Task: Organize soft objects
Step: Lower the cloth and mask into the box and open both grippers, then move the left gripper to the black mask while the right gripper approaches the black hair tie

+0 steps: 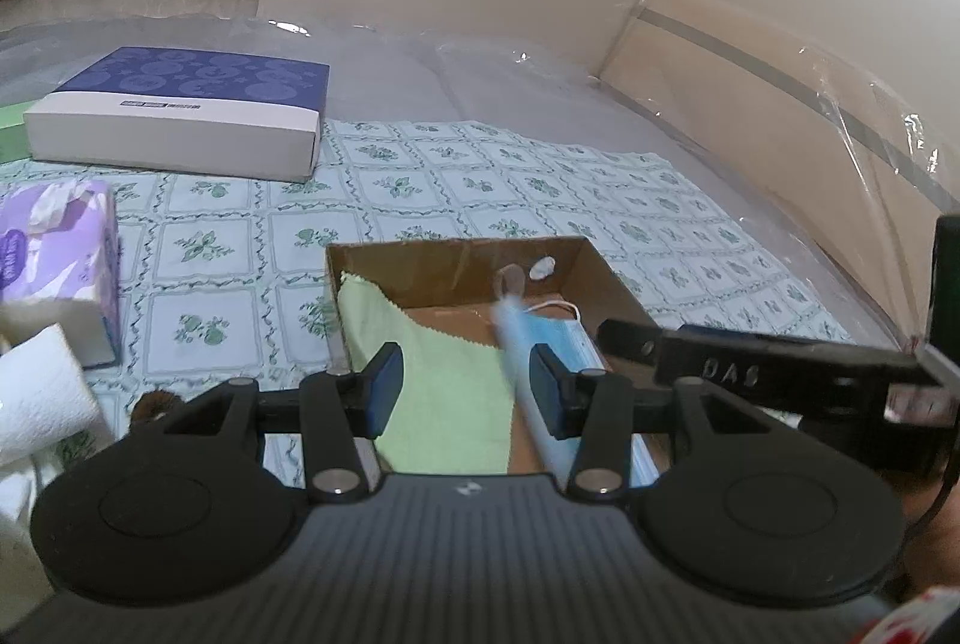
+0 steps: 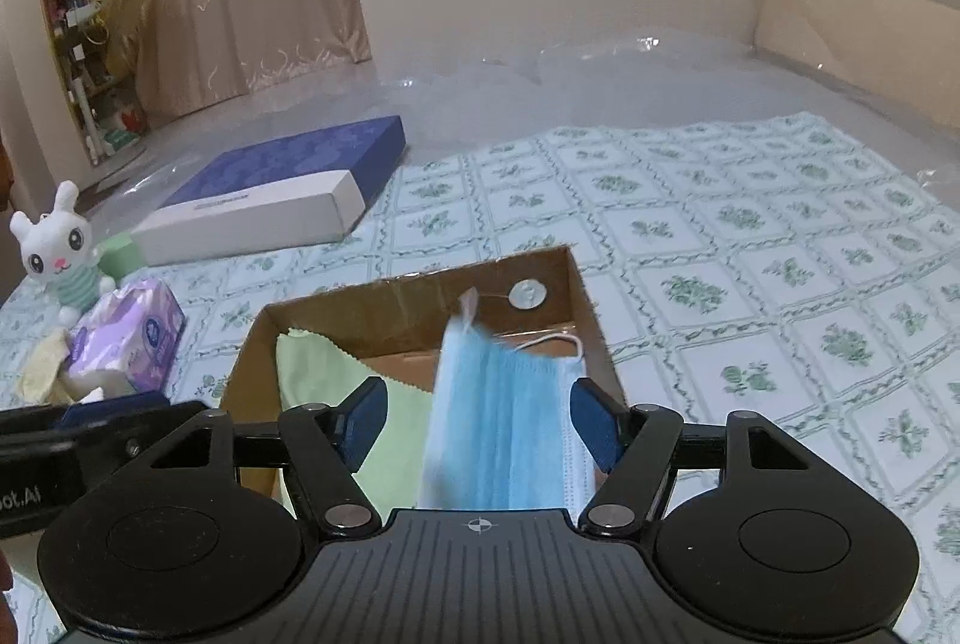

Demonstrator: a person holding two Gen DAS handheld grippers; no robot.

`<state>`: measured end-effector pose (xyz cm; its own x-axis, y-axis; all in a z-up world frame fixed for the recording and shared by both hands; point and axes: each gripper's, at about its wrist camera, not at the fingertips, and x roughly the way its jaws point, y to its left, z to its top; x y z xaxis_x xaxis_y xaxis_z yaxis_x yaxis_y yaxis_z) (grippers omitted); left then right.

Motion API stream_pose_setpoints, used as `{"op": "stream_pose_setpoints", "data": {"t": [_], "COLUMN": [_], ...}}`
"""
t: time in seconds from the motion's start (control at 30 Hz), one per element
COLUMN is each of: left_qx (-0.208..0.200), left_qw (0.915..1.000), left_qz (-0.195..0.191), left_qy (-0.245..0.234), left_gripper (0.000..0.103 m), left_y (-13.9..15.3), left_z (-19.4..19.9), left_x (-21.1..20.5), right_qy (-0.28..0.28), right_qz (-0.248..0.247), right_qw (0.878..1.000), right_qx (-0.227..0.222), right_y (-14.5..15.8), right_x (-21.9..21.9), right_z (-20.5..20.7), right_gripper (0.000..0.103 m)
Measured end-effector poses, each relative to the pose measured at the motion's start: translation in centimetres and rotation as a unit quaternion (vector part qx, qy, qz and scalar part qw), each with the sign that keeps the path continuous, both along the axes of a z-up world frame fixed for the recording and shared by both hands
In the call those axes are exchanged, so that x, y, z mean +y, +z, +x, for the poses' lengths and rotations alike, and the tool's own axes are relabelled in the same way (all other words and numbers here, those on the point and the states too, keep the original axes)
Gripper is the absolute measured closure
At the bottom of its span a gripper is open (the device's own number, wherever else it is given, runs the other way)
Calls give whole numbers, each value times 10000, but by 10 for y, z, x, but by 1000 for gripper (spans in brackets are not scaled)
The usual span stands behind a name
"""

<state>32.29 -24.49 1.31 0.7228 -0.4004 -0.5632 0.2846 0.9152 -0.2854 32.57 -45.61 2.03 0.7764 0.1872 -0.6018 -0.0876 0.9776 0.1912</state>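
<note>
The right hand-held gripper (image 2: 478, 425) is held with its jaws spread apart over the cardboard box (image 2: 591, 326), a blue face mask (image 2: 498, 428) lying loose between them. The left hand-held gripper (image 1: 467, 392) is likewise parted. A green cloth (image 2: 318, 368) is draped inside the box.

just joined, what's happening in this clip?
Soft items are being sorted into a cardboard box on a patterned cloth. A green cloth already lies inside. A blue face mask, blurred as if in motion, is over the box's right side. The right gripper and the left gripper both hover open above the box. A tissue pack and plush bunny wait outside.
</note>
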Motion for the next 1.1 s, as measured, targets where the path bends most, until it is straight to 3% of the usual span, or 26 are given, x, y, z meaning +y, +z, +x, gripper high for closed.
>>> {"op": "stream_pose_setpoints", "data": {"t": [0.33, 0.67, 1.1], "left_qx": [-80, -134, -220], "left_qw": [9997, 9986, 9951], "left_qz": [-167, -54, 234], "left_qy": [127, 511, 930], "left_gripper": [61, 61, 60], "left_y": [7, 6, 15], "left_z": [-85, -181, -250], "left_x": [30, 81, 163], "right_qy": [-90, -292, -42], "right_qz": [-102, 342, 616], "right_qw": [9995, 9979, 9967], "right_qx": [-281, -476, -527], "right_y": [31, 35, 38], "right_x": [12, 51, 135], "right_z": [-79, -186, -269], "right_gripper": [36, 36, 36]}}
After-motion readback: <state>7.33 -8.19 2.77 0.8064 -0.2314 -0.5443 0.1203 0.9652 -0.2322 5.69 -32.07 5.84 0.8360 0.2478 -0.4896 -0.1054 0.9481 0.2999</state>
